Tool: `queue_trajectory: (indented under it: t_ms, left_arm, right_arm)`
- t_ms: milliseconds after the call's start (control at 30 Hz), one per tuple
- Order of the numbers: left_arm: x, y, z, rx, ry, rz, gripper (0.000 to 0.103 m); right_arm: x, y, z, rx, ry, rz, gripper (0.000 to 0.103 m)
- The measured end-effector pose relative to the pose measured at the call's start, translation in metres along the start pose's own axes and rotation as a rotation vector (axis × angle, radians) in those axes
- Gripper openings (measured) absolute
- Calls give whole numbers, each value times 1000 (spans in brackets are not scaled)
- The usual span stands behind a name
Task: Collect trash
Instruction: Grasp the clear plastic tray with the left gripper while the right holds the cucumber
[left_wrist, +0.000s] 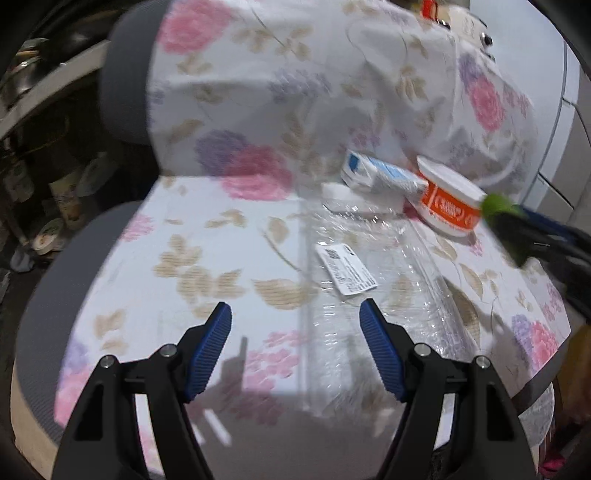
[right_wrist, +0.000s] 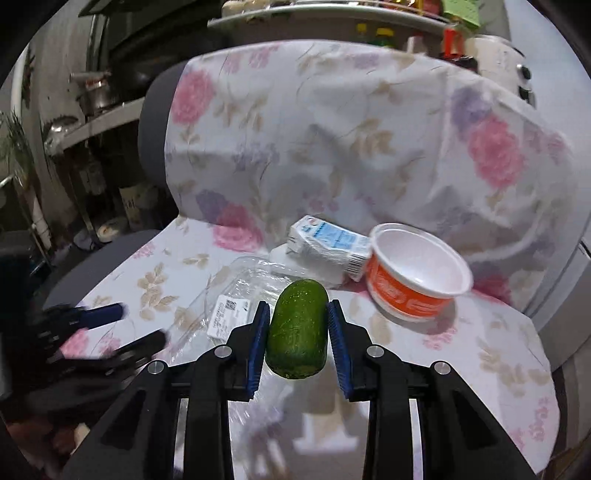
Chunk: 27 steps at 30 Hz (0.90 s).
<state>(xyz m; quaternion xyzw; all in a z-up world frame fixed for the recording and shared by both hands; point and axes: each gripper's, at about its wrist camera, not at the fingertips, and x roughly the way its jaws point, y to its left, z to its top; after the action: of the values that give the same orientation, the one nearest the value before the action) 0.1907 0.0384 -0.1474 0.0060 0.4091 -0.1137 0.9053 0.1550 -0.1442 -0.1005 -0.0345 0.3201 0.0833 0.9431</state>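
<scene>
right gripper (right_wrist: 297, 326) clamped on green cucumber stub (right_wrist: 297, 329), lifted clear for binning; left gripper (left_wrist: 295, 321) wide open, empty, lined up over clear plastic tray (left_wrist: 369, 280) near carton (left_wrist: 380, 177)

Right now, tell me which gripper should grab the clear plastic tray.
Left. The left gripper is open and empty right above the clear plastic tray; the right gripper is occupied, clamped on the green cucumber piece.

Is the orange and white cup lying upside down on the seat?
No, the orange and white cup lies tilted with its open mouth facing up, its white inside visible.
</scene>
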Motion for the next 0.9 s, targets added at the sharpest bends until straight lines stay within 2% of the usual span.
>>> queue_trajectory:
  t_ms: [167,233,300,633,900]
  left_arm:
    - [34,3,4,-34,77,-63,41]
    - [42,6,4,-55,97,-103,17]
    - [40,6,4,-54,85,-104,7]
    - [-57,-9,10,-58,-160,-93,5]
    - [-104,-32,-8,-66,-242,-34,5]
  right_arm:
    - [-21,-14,-12,-1,-7,-5,33]
    - [-27,-17,-17,-2,-12,-10,33]
    - [-30,-21,-19,5,-17,-2,33]
    - [-56,-32,-23,43,-69,41,33]
    - [-82,-53,-36,99,-96,68,33]
